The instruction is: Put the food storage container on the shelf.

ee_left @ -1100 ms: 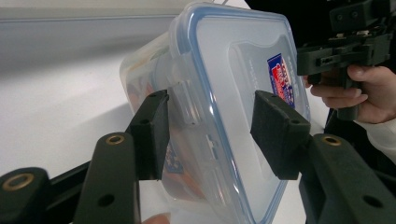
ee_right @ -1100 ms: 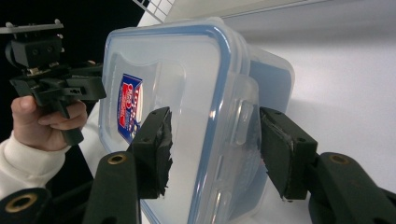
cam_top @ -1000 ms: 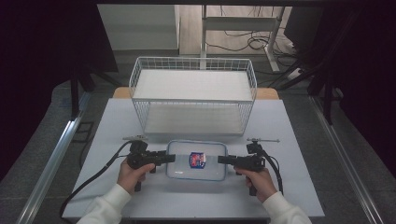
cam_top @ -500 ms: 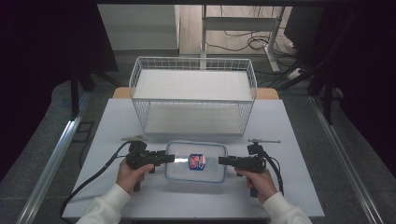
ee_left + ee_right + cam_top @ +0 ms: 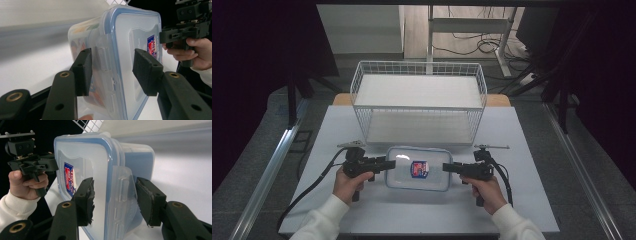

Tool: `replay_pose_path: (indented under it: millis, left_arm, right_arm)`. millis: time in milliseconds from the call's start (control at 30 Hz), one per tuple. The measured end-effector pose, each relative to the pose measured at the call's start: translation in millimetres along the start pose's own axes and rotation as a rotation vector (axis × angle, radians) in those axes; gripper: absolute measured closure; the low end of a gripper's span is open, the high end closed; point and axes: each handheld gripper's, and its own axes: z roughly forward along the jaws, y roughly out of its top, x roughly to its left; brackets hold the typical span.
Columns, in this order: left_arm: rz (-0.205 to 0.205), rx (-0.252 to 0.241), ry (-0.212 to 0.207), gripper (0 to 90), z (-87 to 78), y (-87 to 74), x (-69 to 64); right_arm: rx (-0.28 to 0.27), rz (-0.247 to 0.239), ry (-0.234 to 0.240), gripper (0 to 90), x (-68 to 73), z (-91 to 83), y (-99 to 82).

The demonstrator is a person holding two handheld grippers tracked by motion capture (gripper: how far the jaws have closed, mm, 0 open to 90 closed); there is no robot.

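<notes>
The clear rectangular plastic food container with a blue-rimmed snap lid (image 5: 418, 168) lies flat on the pale grey table (image 5: 412, 210), directly between the two hand-held tools and nearer the person than the white wire basket (image 5: 419, 102) that stands beyond both tools; a red and blue label (image 5: 419, 168) sits at the middle of the lid.

The left gripper (image 5: 388, 163) reaches in from one short end of the box, the right gripper (image 5: 447, 167) from the opposite end, so the two point at each other across it. In the left gripper view the side latch flap (image 5: 105, 65) lies between the black padded fingers (image 5: 147, 71), one pad over the lid and the other against the wall below; the jaws have just been narrowing, yet I cannot tell whether the pads press the plastic or stop just short of it. The right gripper view reads the same way; its jaws have also just been narrowing, the end flap (image 5: 123, 187) lies between its worn pads (image 5: 86, 200), and firm contact is not plain.

In my judgement the step in hand is taking hold of both ends at once; the lid is on and the box rests on the table. The next move calls for closing both tools evenly, then lifting level, probably toward the basket; an uneven squeeze could tip or slide the box.
</notes>
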Motion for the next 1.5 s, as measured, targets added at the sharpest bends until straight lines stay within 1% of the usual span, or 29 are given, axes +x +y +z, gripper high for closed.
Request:
replay_pose_path:
  millis: [100,133,167,200,233,267,300,333,433,467,500,533,567,600,633,667,733,800,833,1000,1067,1100,1200,1233,1267,1400,1500]
  left_arm:
    - [-0.002,-0.006,0.013,50.8,-0.5,5.3,5.2]
    - [0.004,-0.002,0.022,50.5,-0.6,7.5,7.9]
    - [0.004,-0.002,0.022,50.2,-0.6,7.5,7.9]
    - [-0.001,0.004,0.030,50.2,-0.6,9.7,10.6]
    - [0.001,0.006,0.038,49.8,-0.4,12.7,15.4]
    - [-0.001,0.005,0.047,49.1,-0.3,17.4,22.0]
    - [-0.001,0.005,0.047,48.9,-0.3,17.4,22.0]
    - [0.002,-0.005,0.049,49.0,-0.5,23.2,29.1]
    - [0.006,-0.019,0.048,49.0,-0.5,28.7,35.2]
    - [0.006,-0.025,0.045,49.2,-0.3,31.0,38.8]
    - [-0.002,-0.038,0.038,49.2,0.7,33.5,43.0]
    - [-0.006,-0.049,0.032,49.2,2.9,36.1,48.5]
    - [-0.009,-0.057,0.029,49.2,4.6,37.0,51.1]
    - [-0.009,-0.057,0.029,49.2,4.6,37.0,51.1]
    - [-0.017,-0.071,0.026,49.2,9.2,37.6,55.0]
    - [-0.017,-0.076,0.028,49.2,11.6,37.2,56.9]
    - [-0.032,-0.076,0.027,49.1,16.9,35.9,60.1]
    - [-0.034,-0.069,0.030,48.8,21.2,34.2,63.5]
    - [-0.035,-0.077,0.032,48.6,21.9,34.0,64.2]
    - [-0.052,-0.088,0.035,49.3,24.7,34.7,65.9]
    - [-0.063,-0.092,0.039,50.0,25.9,34.9,66.5]
    - [-0.070,-0.092,0.039,49.9,26.6,34.8,67.5]
    - [-0.092,-0.094,0.040,49.4,27.9,35.2,69.5]
    - [-0.092,-0.094,0.040,49.3,27.9,35.2,69.5]
    - [-0.106,-0.097,0.042,49.2,29.0,35.6,71.1]
    - [-0.145,-0.106,0.050,48.1,32.7,36.0,74.8]
    - [-0.171,-0.116,0.059,47.0,35.9,36.3,77.2]
  right_arm:
    - [-0.006,-0.015,-0.001,49.6,0.4,4.8,9.3]
    - [0.001,-0.018,-0.002,49.6,0.2,7.1,13.0]
    - [0.001,-0.018,-0.002,49.6,0.2,7.1,13.0]
    - [0.003,-0.027,-0.003,49.6,-0.1,10.4,16.4]
    - [0.005,-0.033,-0.007,49.6,-0.5,13.9,19.7]
    - [0.010,-0.039,-0.013,49.6,-1.2,22.6,27.5]
    - [0.010,-0.039,-0.013,49.6,-1.2,22.6,27.5]
    - [0.001,-0.043,-0.015,49.6,-1.9,28.5,33.3]
    - [-0.006,-0.041,-0.011,49.6,-3.7,33.6,39.6]
    - [-0.014,-0.047,-0.014,49.6,-3.9,35.8,42.5]
    - [-0.034,-0.058,-0.022,49.5,-3.6,39.3,48.5]
    - [-0.040,-0.063,-0.028,49.5,-3.6,40.1,50.5]
    - [-0.053,-0.070,-0.035,49.5,-3.7,41.1,52.8]
    - [-0.053,-0.070,-0.035,49.5,-3.7,41.1,52.8]
    - [-0.076,-0.073,-0.044,49.4,-6.2,42.3,56.2]
    - [-0.088,-0.060,-0.046,49.4,-8.1,42.9,57.0]
    - [-0.108,-0.051,-0.055,49.4,-12.9,44.4,57.5]
    - [-0.109,-0.046,-0.065,49.3,-16.8,46.2,57.3]
    - [-0.109,-0.050,-0.070,49.3,-18.4,47.3,57.2]
    - [-0.130,-0.024,-0.055,49.1,-27.9,51.0,58.2]
    - [-0.131,-0.008,-0.071,49.0,-32.1,52.9,58.0]
    - [-0.144,-0.002,-0.069,49.0,-34.1,54.0,57.9]
    - [-0.162,0.021,-0.080,49.0,-34.9,56.5,57.7]
    - [-0.162,0.021,-0.080,49.0,-34.9,56.5,57.7]
    - [-0.175,0.039,-0.086,48.9,-35.7,57.9,57.4]
    - [-0.198,0.088,-0.099,49.0,-37.6,61.3,57.8]
    - [-0.200,0.123,-0.105,49.0,-39.7,63.6,57.6]
